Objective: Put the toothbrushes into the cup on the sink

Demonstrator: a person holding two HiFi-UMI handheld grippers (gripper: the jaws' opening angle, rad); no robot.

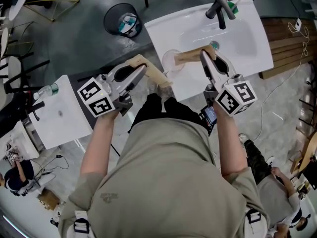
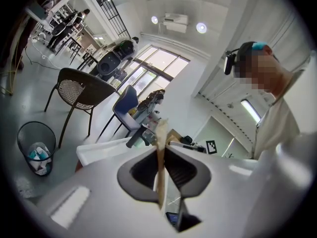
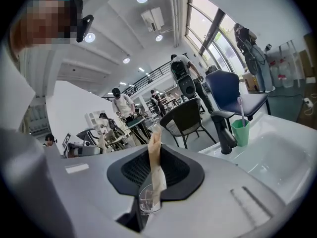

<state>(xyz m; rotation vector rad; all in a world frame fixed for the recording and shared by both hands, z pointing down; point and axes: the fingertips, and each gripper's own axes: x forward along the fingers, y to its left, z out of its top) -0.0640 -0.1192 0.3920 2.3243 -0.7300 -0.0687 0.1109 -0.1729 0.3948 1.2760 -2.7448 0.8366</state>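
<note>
Two hand-held grippers reached out from the person's arms toward the sink (image 1: 247, 43). The left hand-held gripper (image 1: 140, 73) (image 2: 163, 152) sat just off the sink's front left corner, its jaws nearly together and pressed on a flat tan toothbrush, the left toothbrush (image 1: 156, 78) (image 2: 160, 177). In the left gripper view this showed only edge-on as a thin strip, so no bristles could be made out. Its lower end was lost behind the person's chest in the head view.

The right hand-held gripper (image 1: 207, 56) (image 3: 154, 148) hung over the sink's front rim, jaws likewise closed to a narrow gap on the right toothbrush (image 1: 190, 55) (image 3: 155, 157). That one lay crosswise along the front rim and pointed toward the sink's left edge. A small teal patch showed at its gripper end, too small to identify.

At its free end, on the sink's front left rim, sat a clear cup (image 1: 170, 61), faint against the white. Whether the toothbrush touched it could not be told.

At the sink's far edge stood a dark faucet (image 1: 220, 6) (image 3: 225, 133). Just beside it, on the far right corner, was a green cup (image 1: 233, 7) (image 3: 241, 132) with a pale stem rising from it.

Beyond the sink's far left corner, on the floor, stood a black mesh bin (image 1: 124, 20) (image 2: 37, 148).
</note>
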